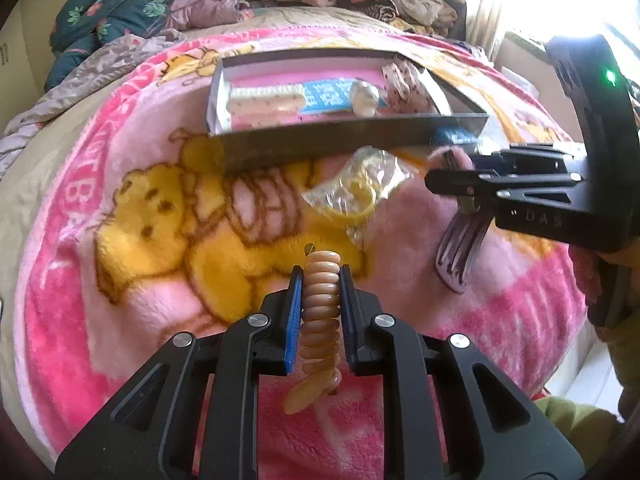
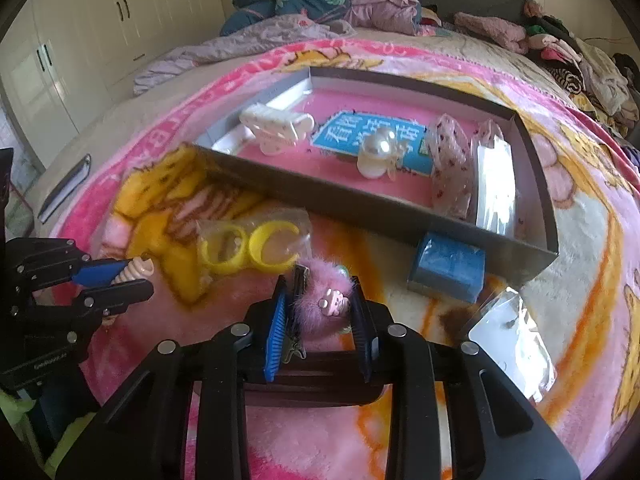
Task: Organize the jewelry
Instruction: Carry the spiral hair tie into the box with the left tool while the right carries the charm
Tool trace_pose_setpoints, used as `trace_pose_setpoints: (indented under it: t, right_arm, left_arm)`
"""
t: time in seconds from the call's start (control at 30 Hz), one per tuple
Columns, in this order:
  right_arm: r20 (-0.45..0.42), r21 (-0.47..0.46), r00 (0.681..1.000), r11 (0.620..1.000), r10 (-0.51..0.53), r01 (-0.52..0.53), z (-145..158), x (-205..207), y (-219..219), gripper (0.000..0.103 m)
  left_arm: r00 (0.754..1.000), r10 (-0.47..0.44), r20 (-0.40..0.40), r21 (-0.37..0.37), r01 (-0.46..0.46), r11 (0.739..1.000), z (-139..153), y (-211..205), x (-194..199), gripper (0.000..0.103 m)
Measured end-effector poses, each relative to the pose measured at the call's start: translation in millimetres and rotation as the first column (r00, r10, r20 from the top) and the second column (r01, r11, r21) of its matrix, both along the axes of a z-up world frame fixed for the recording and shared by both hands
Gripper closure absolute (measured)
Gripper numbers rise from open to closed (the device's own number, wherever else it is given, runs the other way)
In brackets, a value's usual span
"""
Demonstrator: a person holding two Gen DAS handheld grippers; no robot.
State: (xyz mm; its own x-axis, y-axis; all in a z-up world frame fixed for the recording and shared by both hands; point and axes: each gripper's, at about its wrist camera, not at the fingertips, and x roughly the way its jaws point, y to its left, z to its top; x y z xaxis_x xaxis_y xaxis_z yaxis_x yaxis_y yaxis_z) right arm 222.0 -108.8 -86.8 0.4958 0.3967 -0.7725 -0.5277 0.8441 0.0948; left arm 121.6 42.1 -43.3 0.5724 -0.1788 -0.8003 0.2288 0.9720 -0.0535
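Amber spiral hair tie (image 1: 320, 312) sits clamped between the left gripper (image 1: 320, 280) pads, jaws narrow on the coils, just in front of the grey tray (image 1: 344, 142), on the near side of its front wall. Its long axis runs along the fingers, pointing toward the tray, loose tail hanging back toward the palm. Pink fluffy hair clip (image 2: 320, 300) is between the right gripper (image 2: 318, 300) pads, which press its fluff and metal bar, jaws mid-width; also just in front of the tray, right of the hair tie. Clip's metal bar runs roughly along the fingers, charm facing up. Already in the tray: white claw clip (image 2: 276, 128), pearl piece (image 2: 378, 152), dotted pink bow (image 2: 450, 160), a clear packet at the right end. Left outside, near the front wall on the pink blanket (image 1: 132, 308): bagged yellow rings (image 2: 252, 248), blue box (image 2: 448, 266) touching the wall, an empty-looking clear bag at right, a purple comb-like clip (image 1: 460, 256) under the right gripper. Judgement: roughly halfway; both held pieces need carrying over the wall and dropping in, then the loose ones.
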Motion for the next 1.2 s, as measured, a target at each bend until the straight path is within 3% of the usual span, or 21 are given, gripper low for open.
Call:
trace_pose_setpoints:
  t: [0.63, 1.2]
  right_arm:
    - [0.056, 0.089, 0.996, 0.994, -0.064, 0.059, 33.3, -2.7, -39.1, 0.075]
    - [0.076, 0.109, 0.986, 0.984, -0.151, 0.143, 45.2, 18.7, -79.2, 0.075]
  left_arm:
    - [0.998, -0.005, 0.064, -0.032, 0.007, 0.999, 42.7, -16.9, 34.8, 0.092]
    - [0.994, -0.062, 0.086, -0.031, 0.065, 0.997, 58.1, -52.4, 71.6, 0.092]
